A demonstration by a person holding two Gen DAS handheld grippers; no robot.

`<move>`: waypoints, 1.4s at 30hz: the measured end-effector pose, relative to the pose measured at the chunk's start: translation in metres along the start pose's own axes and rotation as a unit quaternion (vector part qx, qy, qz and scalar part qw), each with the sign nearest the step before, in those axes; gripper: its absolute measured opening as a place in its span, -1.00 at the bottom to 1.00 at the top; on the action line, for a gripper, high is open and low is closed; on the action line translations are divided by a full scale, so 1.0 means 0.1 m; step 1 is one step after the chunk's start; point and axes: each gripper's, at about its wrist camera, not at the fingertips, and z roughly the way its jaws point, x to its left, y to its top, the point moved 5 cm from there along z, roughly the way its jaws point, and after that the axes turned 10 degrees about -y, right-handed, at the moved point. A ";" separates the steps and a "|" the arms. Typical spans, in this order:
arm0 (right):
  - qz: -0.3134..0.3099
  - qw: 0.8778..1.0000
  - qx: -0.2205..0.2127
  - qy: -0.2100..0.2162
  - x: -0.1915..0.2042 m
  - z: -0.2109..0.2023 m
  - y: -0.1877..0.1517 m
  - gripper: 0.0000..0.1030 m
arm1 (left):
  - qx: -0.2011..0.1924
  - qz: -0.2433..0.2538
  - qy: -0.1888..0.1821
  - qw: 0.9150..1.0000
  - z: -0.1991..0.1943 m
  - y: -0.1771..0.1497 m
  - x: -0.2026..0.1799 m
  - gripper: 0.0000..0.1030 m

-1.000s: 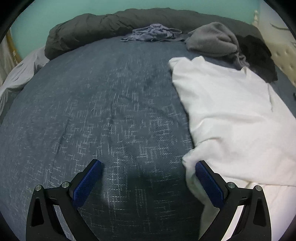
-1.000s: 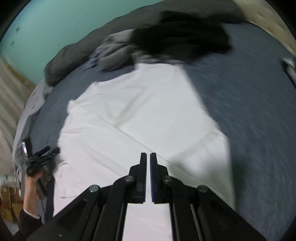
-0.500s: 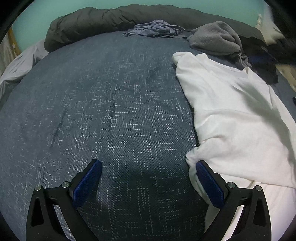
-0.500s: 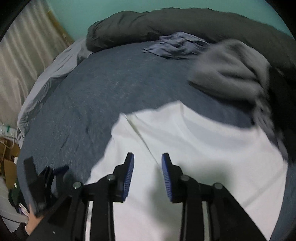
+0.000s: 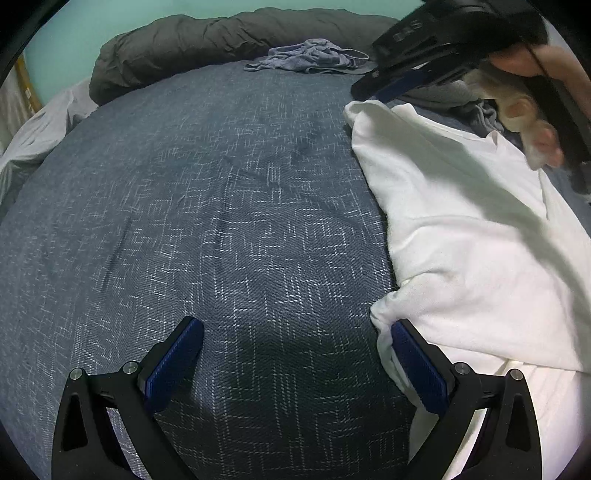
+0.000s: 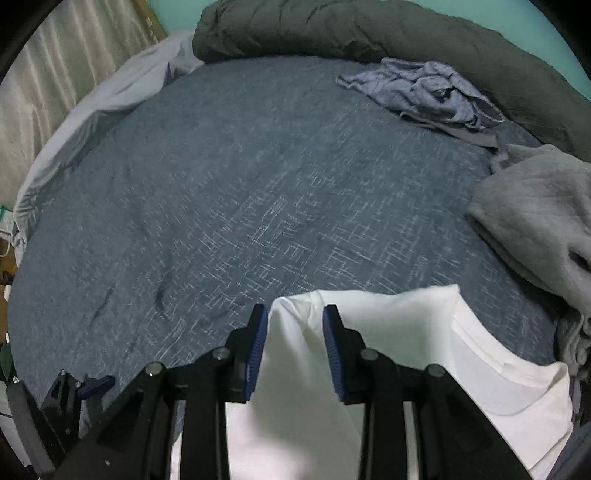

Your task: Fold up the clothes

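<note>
A white T-shirt (image 5: 480, 240) lies flat on the right part of the blue patterned bedspread (image 5: 221, 221). My left gripper (image 5: 295, 332) stands wide open low over the bedspread, its right finger (image 5: 417, 365) against the shirt's near left corner. My right gripper (image 6: 294, 314) is partly open at the shirt's far left corner (image 6: 291, 332); a raised fold of white cloth sits between its pads without being pinched. In the left wrist view the right gripper (image 5: 373, 94) comes down from the top right in a person's hand (image 5: 532, 122).
A grey garment (image 6: 535, 214) is heaped just beyond the shirt's collar. A crumpled blue-grey garment (image 6: 424, 92) lies further back, in front of a rolled dark duvet (image 6: 369, 33). A pale sheet (image 6: 110, 96) hangs off the bed's left edge.
The right gripper swept from the middle of the shirt to its far left corner, and its jaws went from shut to partly open. The left gripper stayed where it was.
</note>
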 end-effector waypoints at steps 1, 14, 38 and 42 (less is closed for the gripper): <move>-0.001 1.000 0.004 0.003 0.01 0.04 0.01 -0.41 | 0.000 0.000 0.000 1.000 0.00 0.00 0.00 1.00; 0.085 0.996 -0.028 0.012 -0.28 0.07 0.23 -0.99 | -0.004 -0.003 -0.003 1.000 0.02 -0.02 -0.01 1.00; 0.130 0.991 -0.035 -0.020 -0.50 0.11 0.24 -0.96 | -0.006 -0.004 -0.003 1.000 0.03 -0.05 -0.01 1.00; 0.138 0.988 -0.059 -0.018 -0.61 -0.04 0.26 -0.92 | -0.006 -0.004 -0.003 1.000 0.03 -0.04 0.00 1.00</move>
